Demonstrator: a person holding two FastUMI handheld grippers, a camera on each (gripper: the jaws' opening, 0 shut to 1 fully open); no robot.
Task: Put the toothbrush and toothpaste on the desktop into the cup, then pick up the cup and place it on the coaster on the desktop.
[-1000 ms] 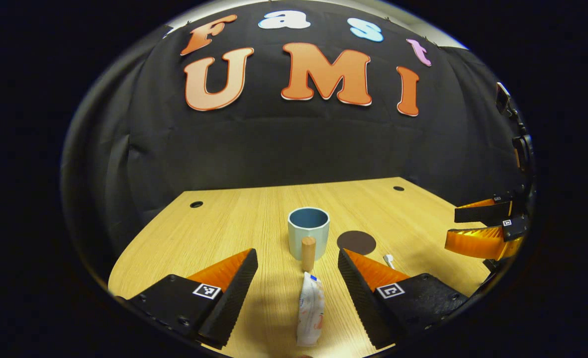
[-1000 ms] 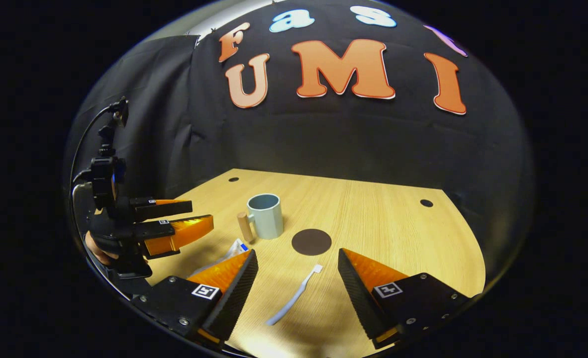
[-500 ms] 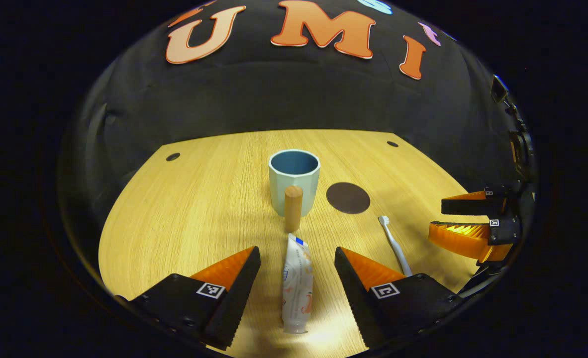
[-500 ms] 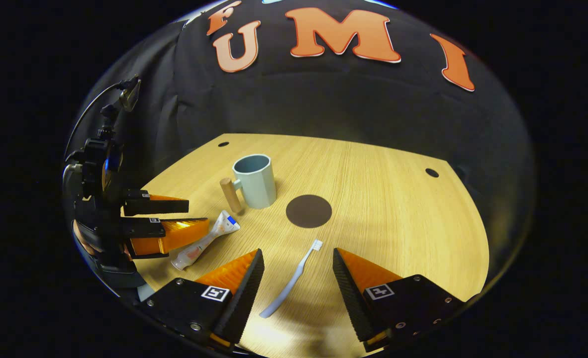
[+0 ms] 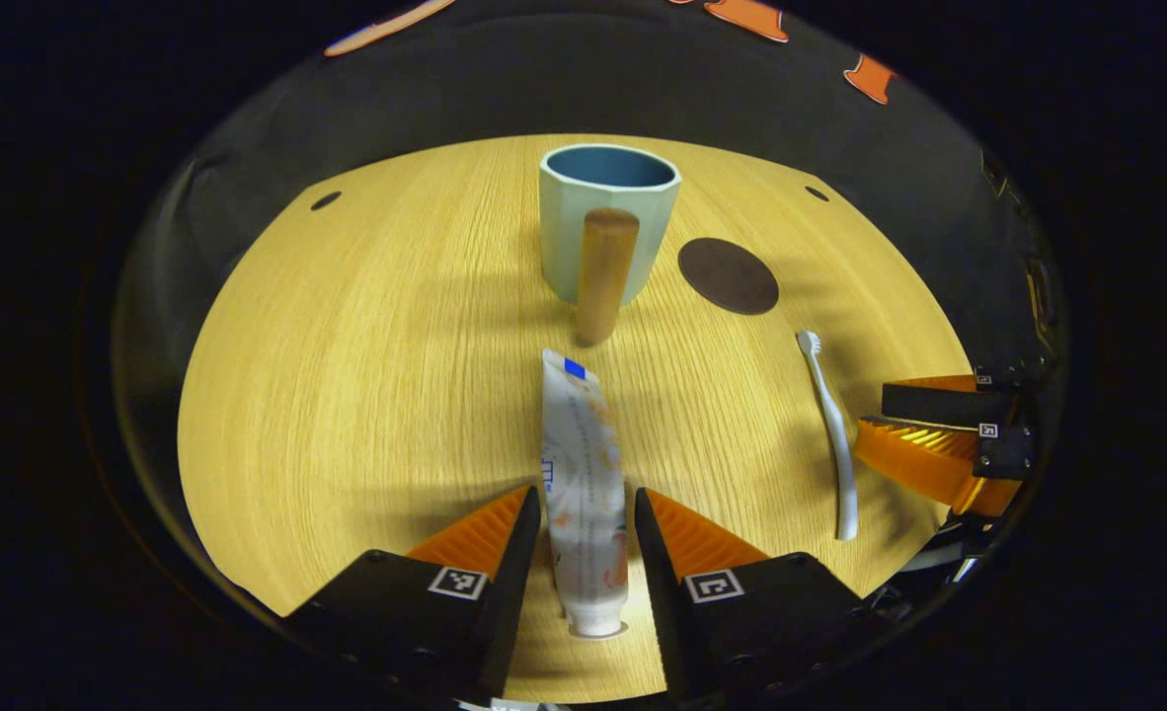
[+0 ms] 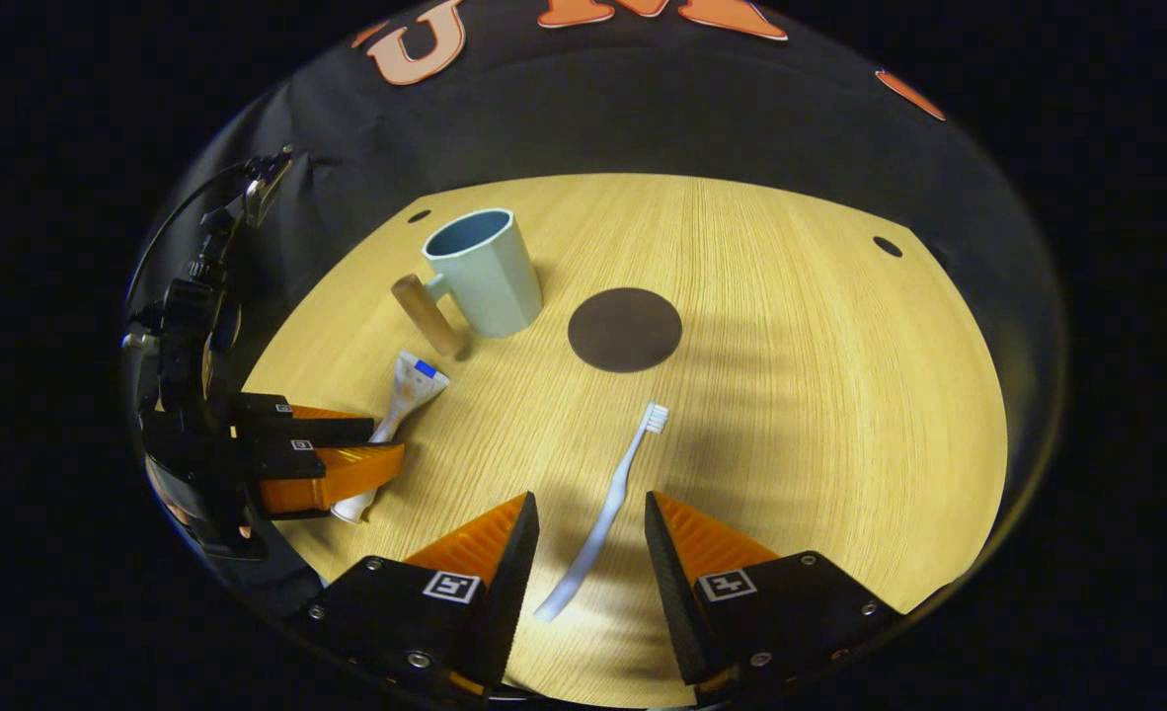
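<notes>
A white toothpaste tube point(image 5: 579, 434) lies flat on the wooden desktop point(image 5: 347, 346), cap end towards me. My left gripper point(image 5: 585, 494) is low over it, open, with a finger close on each side of the tube's lower half. A pale blue cup point(image 5: 564, 227) with a wooden handle point(image 5: 603, 272) stands upright beyond it, and a dark round coaster point(image 5: 729, 276) lies to its right. In the right gripper view a pale toothbrush point(image 6: 618, 484) lies between the fingers of my open right gripper point(image 6: 590, 499), bristles pointing away. The left gripper point(image 6: 386, 441) straddles the toothpaste point(image 6: 408, 385) at the left.
The cup point(image 6: 485, 272) and coaster point(image 6: 625, 329) sit side by side mid-table, a small gap apart. Cable holes point(image 5: 326, 200) point(image 6: 887, 246) mark the far corners. Bare wood stretches right of the coaster. The right gripper point(image 5: 872, 415) sits by the toothbrush point(image 5: 830, 425).
Both grippers have dropped and tilted down towards the desktop. The left's fingers have narrowed around the toothpaste, and the right's have narrowed around the toothbrush handle. Nothing on the table has moved.
</notes>
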